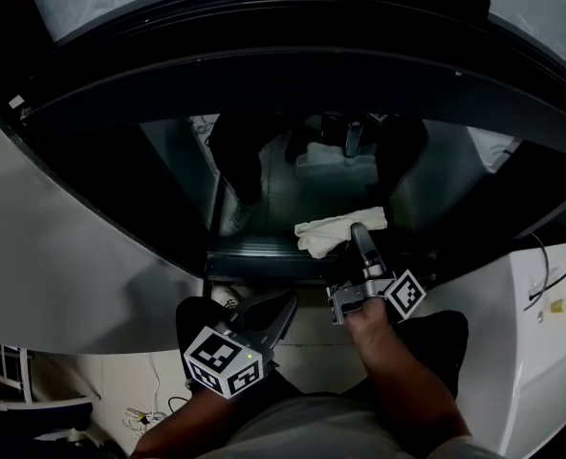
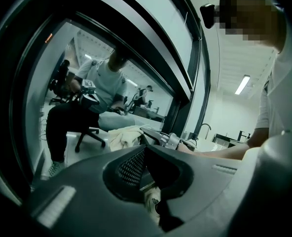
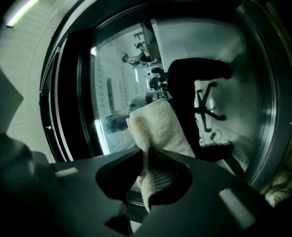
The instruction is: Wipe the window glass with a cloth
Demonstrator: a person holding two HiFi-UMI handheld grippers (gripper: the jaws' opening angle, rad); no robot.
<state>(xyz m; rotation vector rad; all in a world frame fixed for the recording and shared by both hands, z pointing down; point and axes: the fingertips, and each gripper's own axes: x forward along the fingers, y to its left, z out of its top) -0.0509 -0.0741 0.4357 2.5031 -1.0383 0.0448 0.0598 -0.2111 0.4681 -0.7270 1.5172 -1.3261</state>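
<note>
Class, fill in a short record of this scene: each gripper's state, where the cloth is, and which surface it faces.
Right gripper: jaws shut on the cloth
Cloth: white, bunched, held up to the lower window glass
Window glass: dark frame, reflects the seated person
Left gripper: held low, back from the glass, jaws together, nothing between them
</note>
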